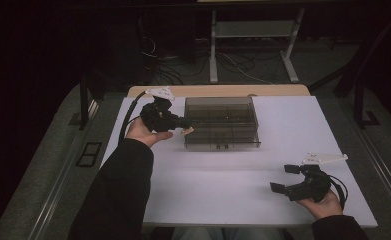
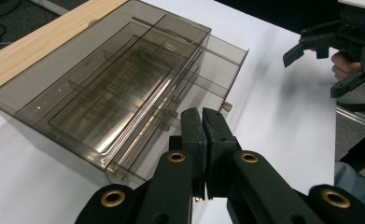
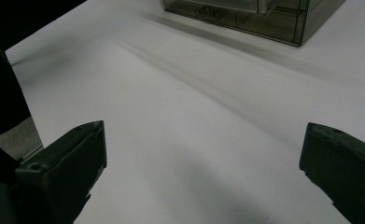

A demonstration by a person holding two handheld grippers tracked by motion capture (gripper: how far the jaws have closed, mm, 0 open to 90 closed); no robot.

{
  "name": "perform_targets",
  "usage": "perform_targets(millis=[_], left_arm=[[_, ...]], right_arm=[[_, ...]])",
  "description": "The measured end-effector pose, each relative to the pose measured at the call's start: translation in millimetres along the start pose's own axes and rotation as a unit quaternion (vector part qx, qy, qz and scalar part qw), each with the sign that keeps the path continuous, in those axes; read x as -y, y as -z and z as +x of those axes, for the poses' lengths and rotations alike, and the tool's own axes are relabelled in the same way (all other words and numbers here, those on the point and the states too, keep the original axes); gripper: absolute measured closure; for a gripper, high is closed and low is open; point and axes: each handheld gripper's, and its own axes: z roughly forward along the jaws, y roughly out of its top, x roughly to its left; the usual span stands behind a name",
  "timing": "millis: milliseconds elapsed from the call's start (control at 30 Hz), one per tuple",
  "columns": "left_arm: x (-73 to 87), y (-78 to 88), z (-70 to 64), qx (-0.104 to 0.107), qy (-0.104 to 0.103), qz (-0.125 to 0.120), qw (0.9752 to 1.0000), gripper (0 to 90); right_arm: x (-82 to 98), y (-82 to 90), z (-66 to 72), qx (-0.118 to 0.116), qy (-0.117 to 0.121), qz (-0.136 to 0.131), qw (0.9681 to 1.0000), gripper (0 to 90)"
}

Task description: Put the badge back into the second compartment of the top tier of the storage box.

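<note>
a white table (image 1: 223,175) carries a smoky clear drawer box (image 1: 221,121) at its far middle, one drawer slid partly out. the left gripper (image 1: 185,128) sits at the box's left front corner, jaws pressed together, apparently gripping a small pale thing. the right gripper (image 1: 284,178), jaws wide and empty, waits well nearer than the box, so its work looks unstarted.

A dim lab or test room set up for recording: a white work surface (image 1: 243,165) laid over a wooden tabletop (image 1: 218,90) stands on a grey carpeted floor (image 1: 43,165), lit from above while the surroundings fall into darkness. Ahead of the person's two hand-held grippers, past the far edge of the table, loose cables (image 1: 168,65) trail across the floor around the metal legs of a bench frame (image 1: 253,45). Dark stand legs (image 1: 85,102) flank the table to either side of the grippers.
</note>
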Motion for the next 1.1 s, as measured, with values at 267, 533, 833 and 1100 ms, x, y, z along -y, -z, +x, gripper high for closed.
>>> perform_targets(millis=[267, 533, 833, 1100], left_arm=[[-6.6, -11.4, -2.9, 0.009, -0.002, -0.003, 1.0, 88.0], [-9.8, -22.6, -5.1, 0.019, -0.005, -0.006, 0.9998, 88.0], [-13.0, -32.5, -6.1, 0.024, -0.005, -0.014, 0.9996, 88.0], [-17.5, -44.8, -8.2, 0.032, -0.008, -0.013, 0.9994, 87.9]], right_arm=[[-0.1, 0.2, -0.1, 0.0, 0.001, 0.0, 1.0, 0.0], [-0.1, 0.5, -0.2, 0.0, 0.0, 0.001, 1.0, 0.0], [0.2, 0.9, -0.2, 0.0, -0.002, 0.001, 1.0, 0.0], [0.2, 0.5, -0.6, -0.001, 0.0, 0.001, 1.0, 0.0]])
